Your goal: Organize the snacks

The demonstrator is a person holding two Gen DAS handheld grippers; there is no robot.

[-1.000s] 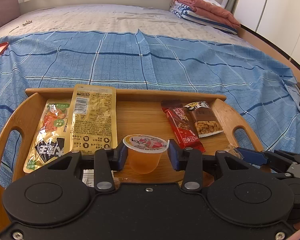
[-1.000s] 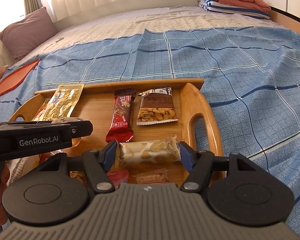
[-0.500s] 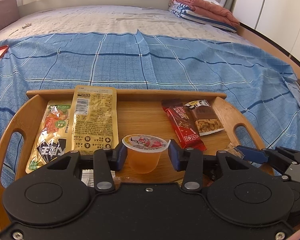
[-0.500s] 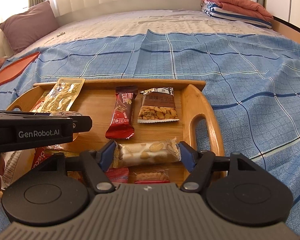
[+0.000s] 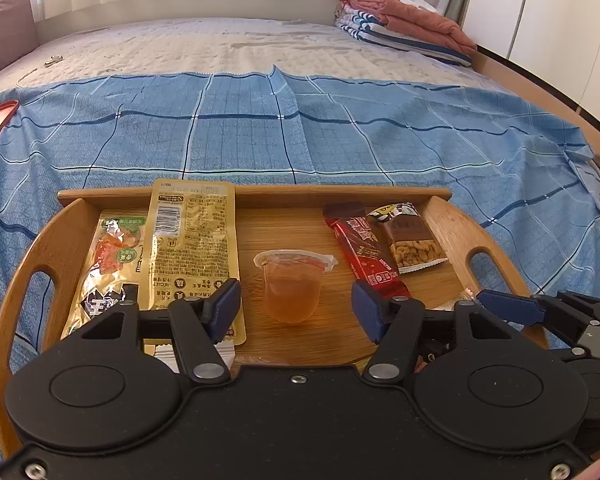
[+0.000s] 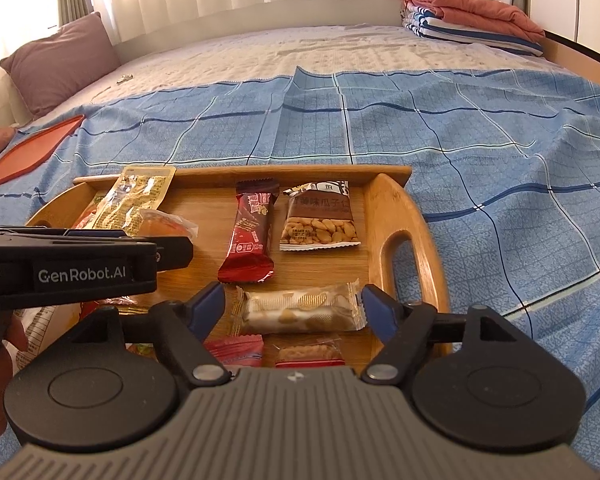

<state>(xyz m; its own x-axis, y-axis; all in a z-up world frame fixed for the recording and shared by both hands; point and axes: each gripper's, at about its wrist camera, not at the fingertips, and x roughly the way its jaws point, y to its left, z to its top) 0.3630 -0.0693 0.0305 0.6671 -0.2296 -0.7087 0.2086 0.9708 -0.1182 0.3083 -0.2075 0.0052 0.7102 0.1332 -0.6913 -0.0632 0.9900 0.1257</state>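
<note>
Grippers on both sides angle downward over a wooden tray [image 5: 256, 193] that sits on a blue checked bedspread [image 5: 340, 128]. The left gripper [image 5: 296, 310] has its jaws opening, its blue pads standing clear on either side of a jelly cup [image 5: 290, 286]; the cup is upright on the tray floor between them, untouched. The right gripper [image 6: 292, 310] also has its jaws opening, with a clear nougat bar [image 6: 300, 312] lying crosswise between the pads and no longer pressed by them.

The tray is smooth, warm-toned wood with a fine straight grain, low straight walls and rounded ends cut through with oval handle slots. The cup is translucent amber plastic, tapered, with a peel-off foil lid. A glossy yellow pouch [image 5: 192, 256] lies flat at the left, overlapping a crinkly green and orange packet [image 5: 108, 264]. At the right lie a shiny red bar [image 6: 250, 232] and a brown bag of nuts [image 6: 320, 220] with a clear window, side by side. Two small red-edged sachets [image 6: 236, 352] rest at the tray's near edge.
</note>
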